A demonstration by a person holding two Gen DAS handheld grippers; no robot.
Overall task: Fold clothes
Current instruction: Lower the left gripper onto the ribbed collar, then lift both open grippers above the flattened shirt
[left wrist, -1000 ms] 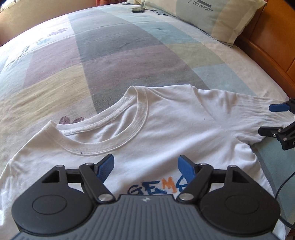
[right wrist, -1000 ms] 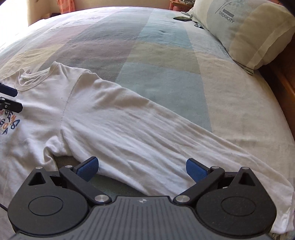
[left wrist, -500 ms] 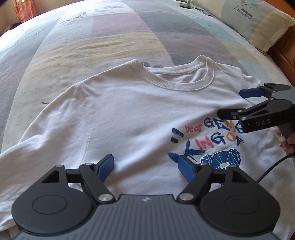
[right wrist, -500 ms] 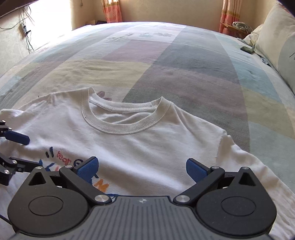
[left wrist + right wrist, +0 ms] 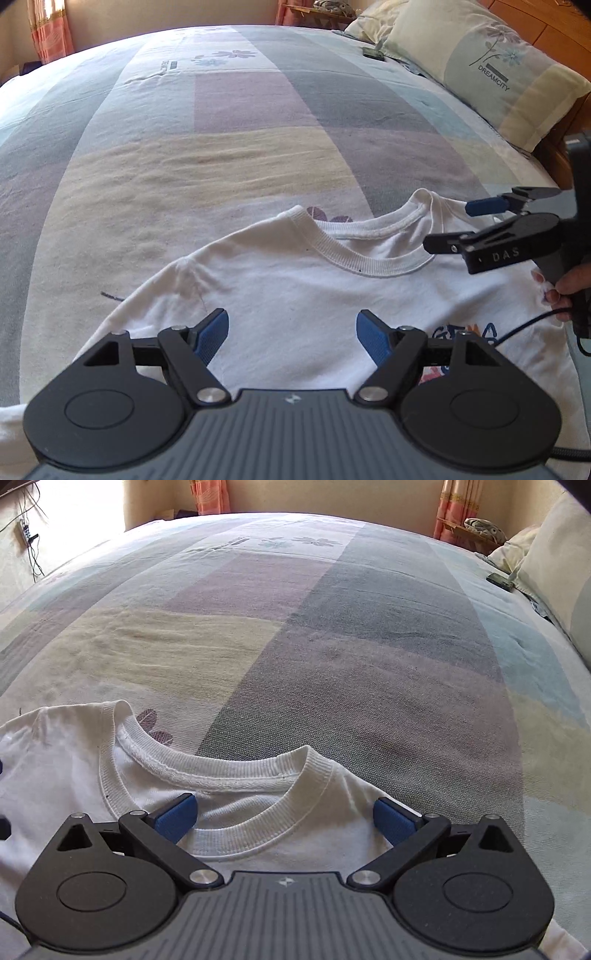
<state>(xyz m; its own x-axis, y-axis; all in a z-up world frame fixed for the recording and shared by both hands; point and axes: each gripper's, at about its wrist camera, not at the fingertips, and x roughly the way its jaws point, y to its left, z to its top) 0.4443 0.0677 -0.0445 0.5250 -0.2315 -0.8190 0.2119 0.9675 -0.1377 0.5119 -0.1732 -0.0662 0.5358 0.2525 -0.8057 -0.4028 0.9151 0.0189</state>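
A white long-sleeved T-shirt (image 5: pixel 295 288) with a coloured chest print lies flat, front up, on the bed; it also shows in the right wrist view (image 5: pixel 55 760). My left gripper (image 5: pixel 291 334) is open and empty over the shirt's chest, near the left shoulder seam. My right gripper (image 5: pixel 282 818) is open and empty, its jaws spread on either side of the ribbed collar (image 5: pixel 236 775). In the left wrist view the right gripper (image 5: pixel 476 225) hovers at the collar's right side, held by a hand.
The bed (image 5: pixel 236 147) has a patchwork cover in pastel blocks. A pillow (image 5: pixel 491 70) lies at the right by the wooden headboard. A small dark object (image 5: pixel 373 52) lies on the cover near the pillow. Curtains (image 5: pixel 210 496) hang beyond the bed.
Both grippers have moved toward the neckline. The right one swung from the sleeve to the collar; the left one moved from the chest print to the upper chest. Both stayed open.
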